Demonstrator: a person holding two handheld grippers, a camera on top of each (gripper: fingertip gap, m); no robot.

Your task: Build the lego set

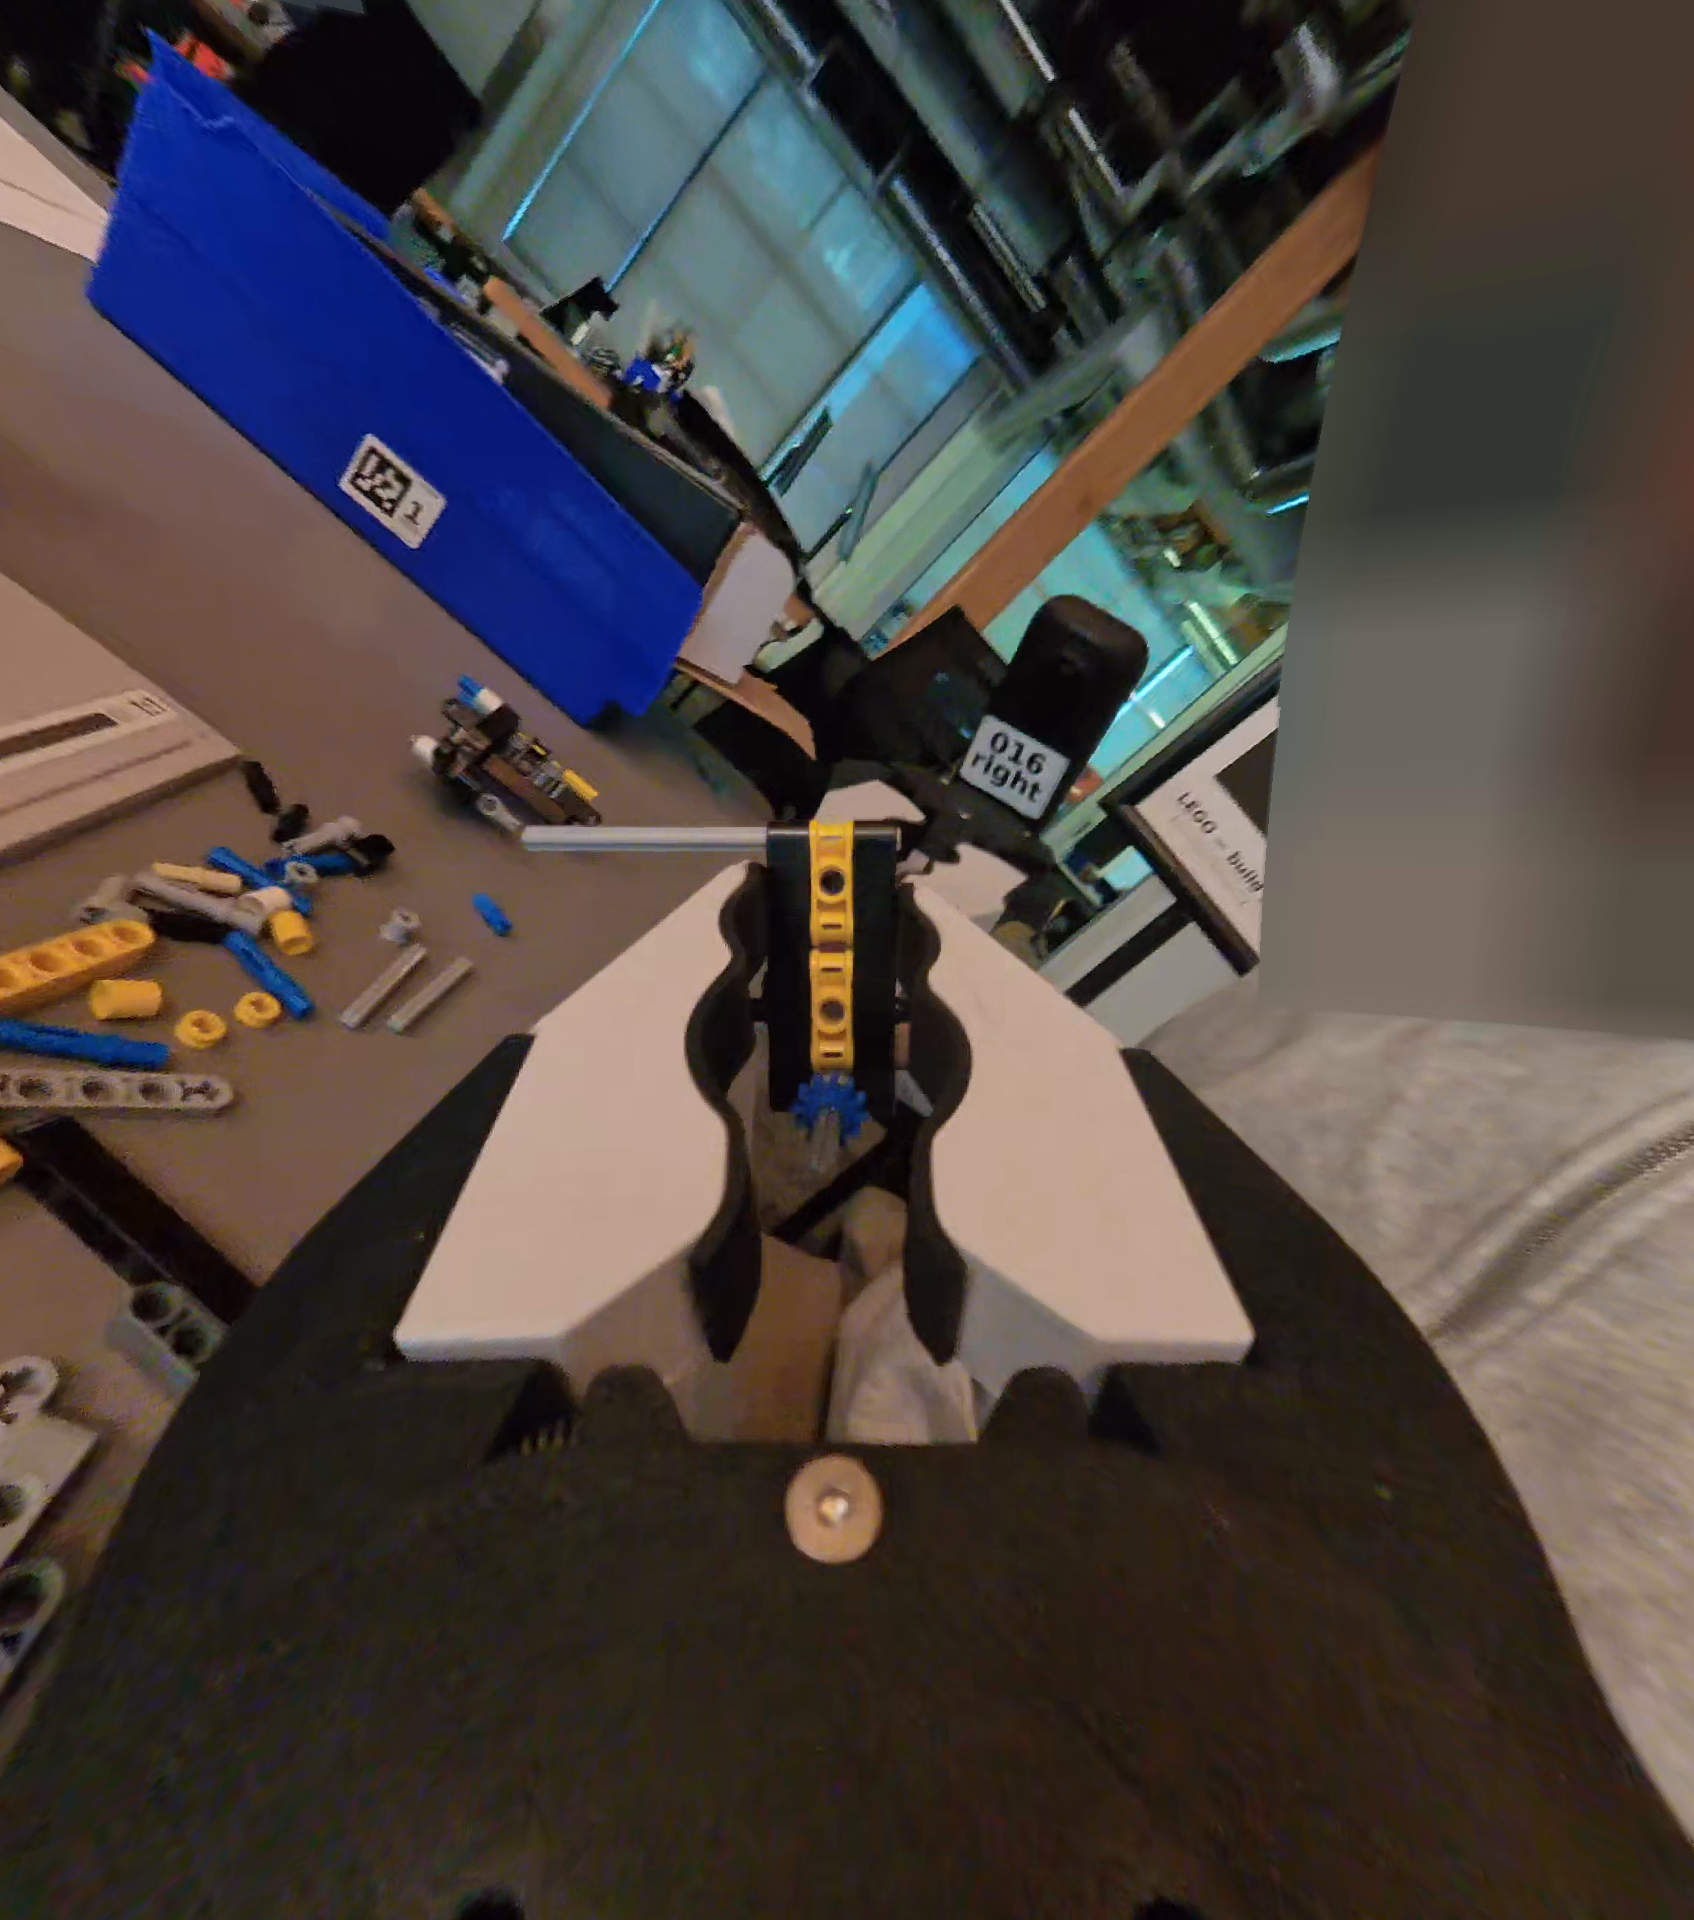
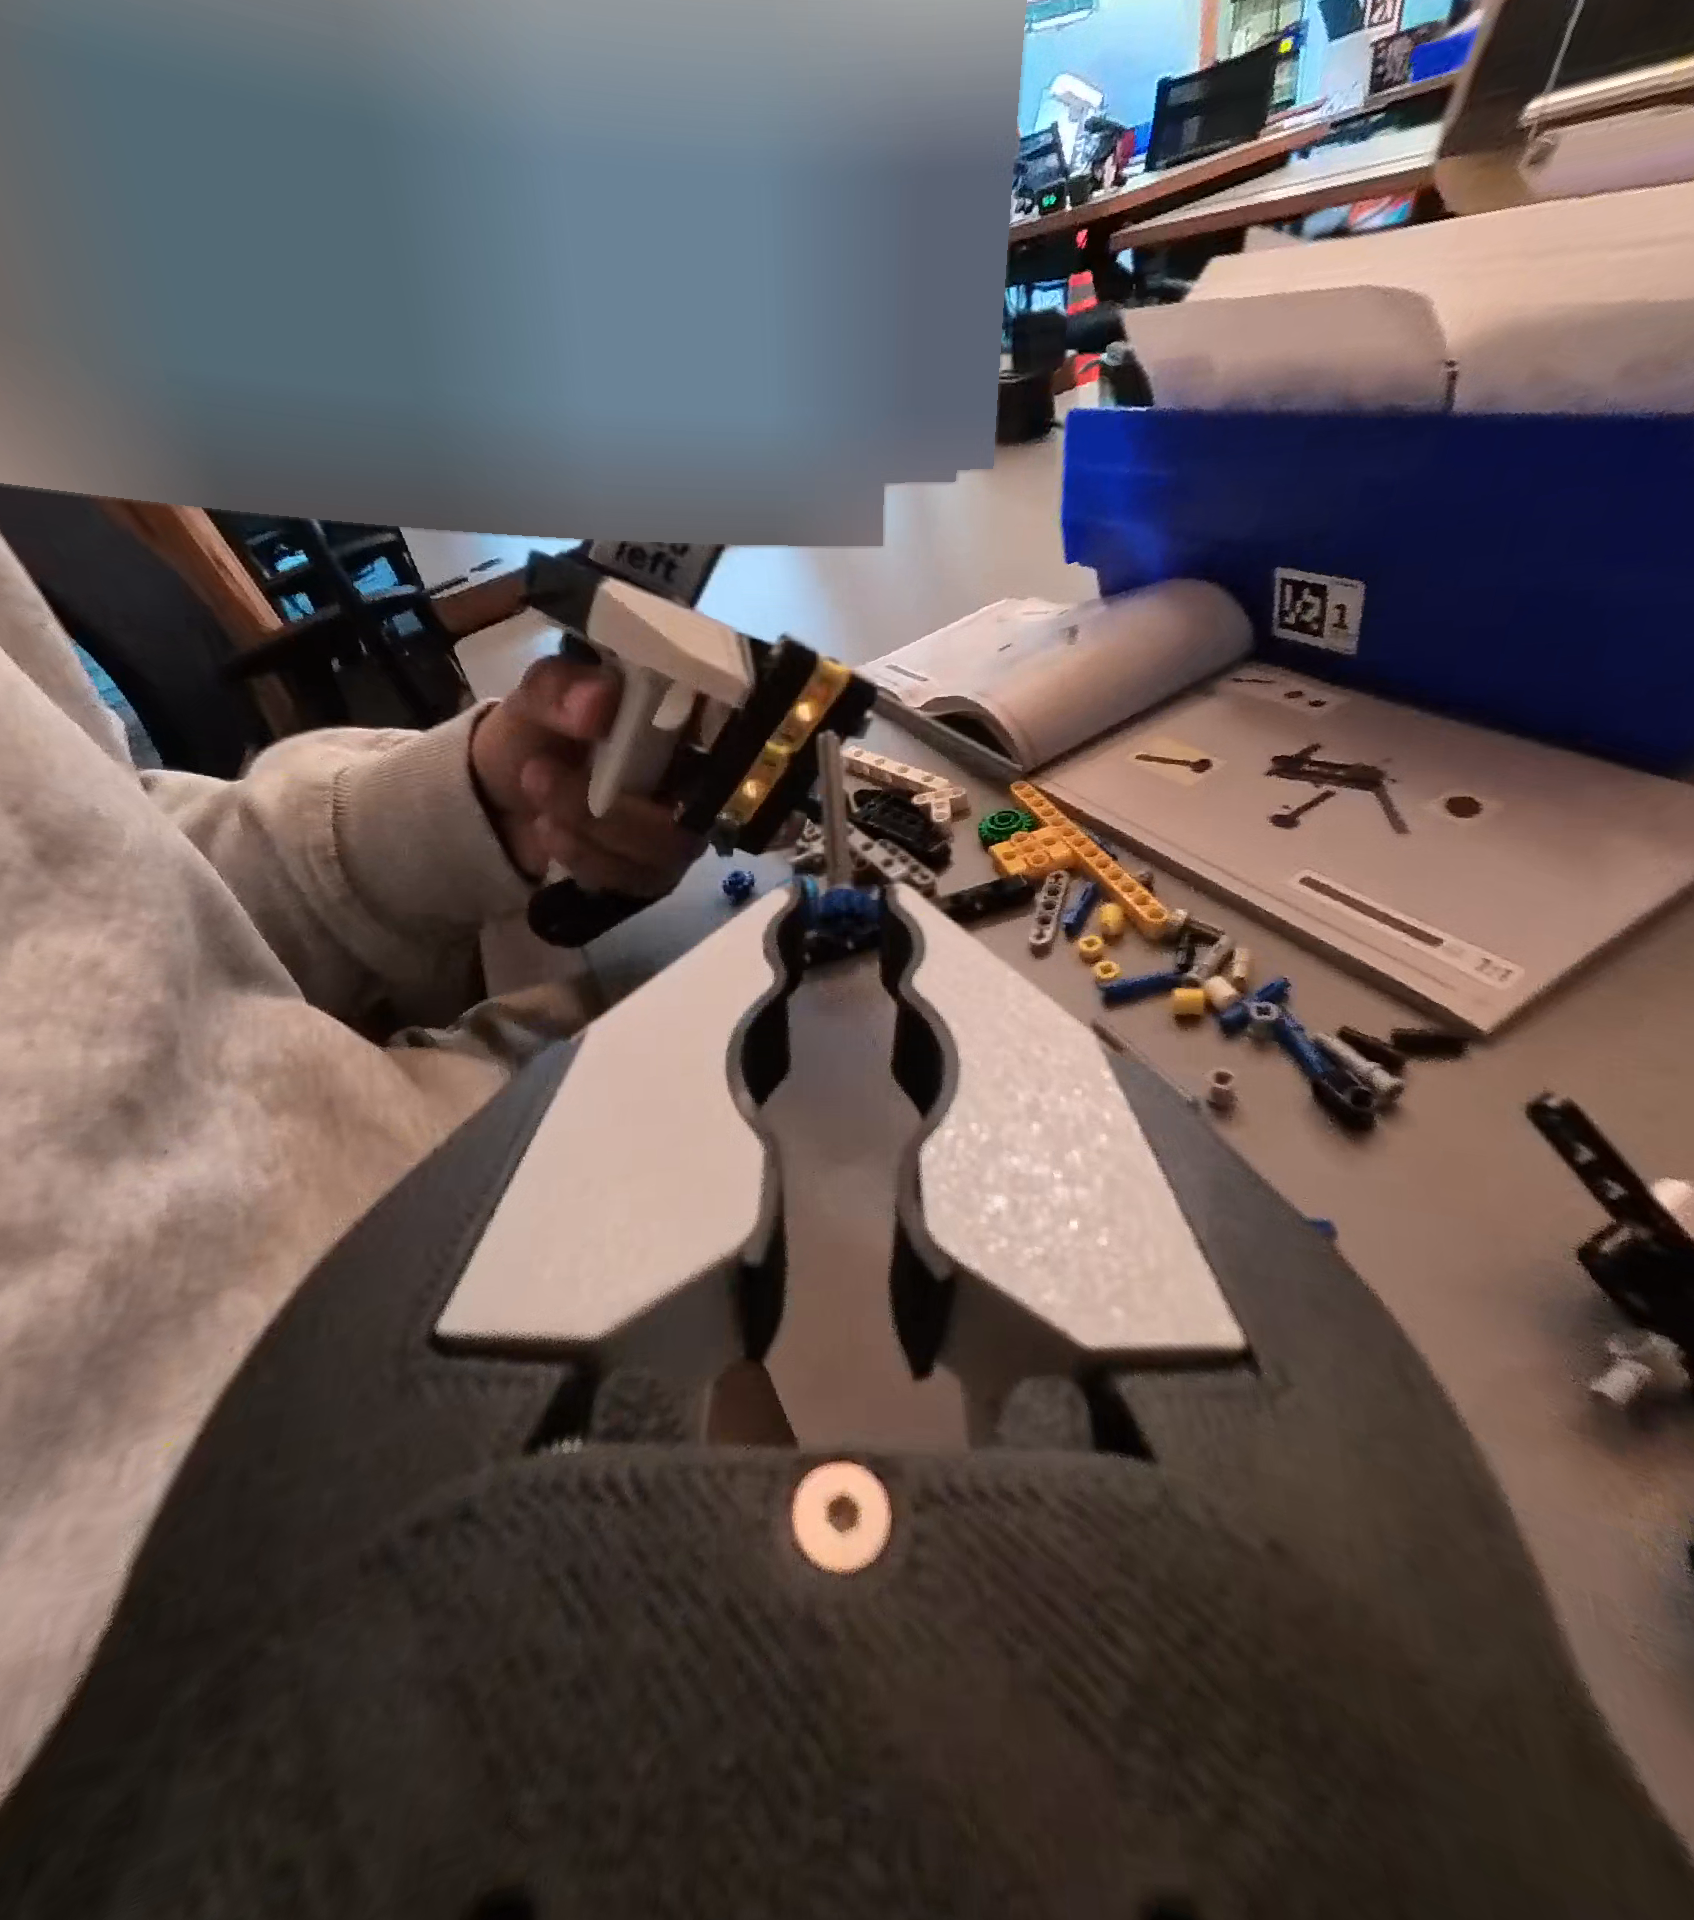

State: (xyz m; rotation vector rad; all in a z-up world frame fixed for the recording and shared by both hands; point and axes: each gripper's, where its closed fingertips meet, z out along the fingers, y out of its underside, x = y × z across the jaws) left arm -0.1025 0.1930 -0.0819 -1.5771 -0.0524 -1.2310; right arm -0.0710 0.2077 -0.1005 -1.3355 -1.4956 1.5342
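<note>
My left gripper is shut on a black-and-yellow beam assembly held above the table, with a small blue gear at its near end. The assembly also shows in the right wrist view. My right gripper is shut on a blue piece that carries a grey axle. The axle lies across the far end of the assembly. I cannot tell whether it is inserted. The right gripper sits just behind the assembly in the left wrist view.
Loose yellow, blue, grey and black parts lie on the grey table. An open instruction booklet lies before a blue bin. A small black partial build stands at the right. A person's grey sleeve fills the left. My hands' fingertips stand some 5 cm from each other.
</note>
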